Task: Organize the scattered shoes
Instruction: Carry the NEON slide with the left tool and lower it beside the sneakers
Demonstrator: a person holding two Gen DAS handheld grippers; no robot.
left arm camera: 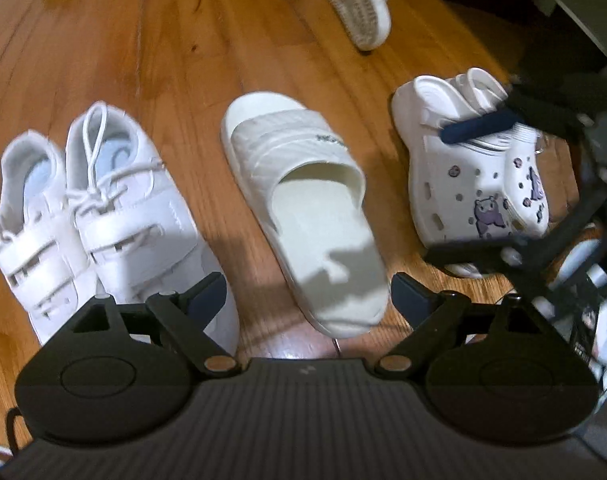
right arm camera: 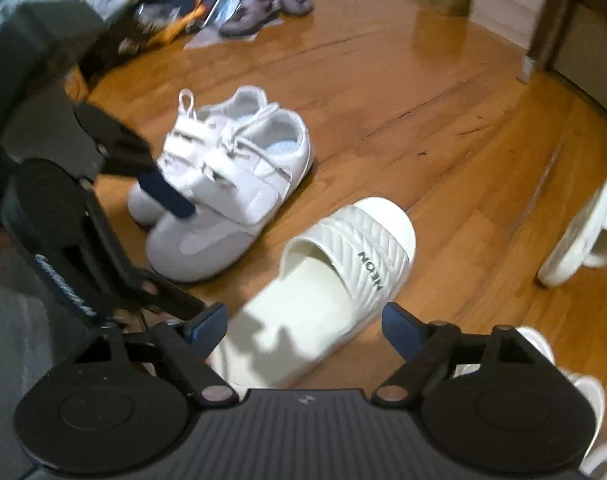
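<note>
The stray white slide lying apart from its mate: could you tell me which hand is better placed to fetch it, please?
Probably the right. The stray slide lies near the right gripper, whose jaws are open; from the left gripper, also open, it lies far off beyond its mate.

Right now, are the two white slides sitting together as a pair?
No: one white slide lies between the sneakers and clogs, its mate flipped over farther off.
</note>
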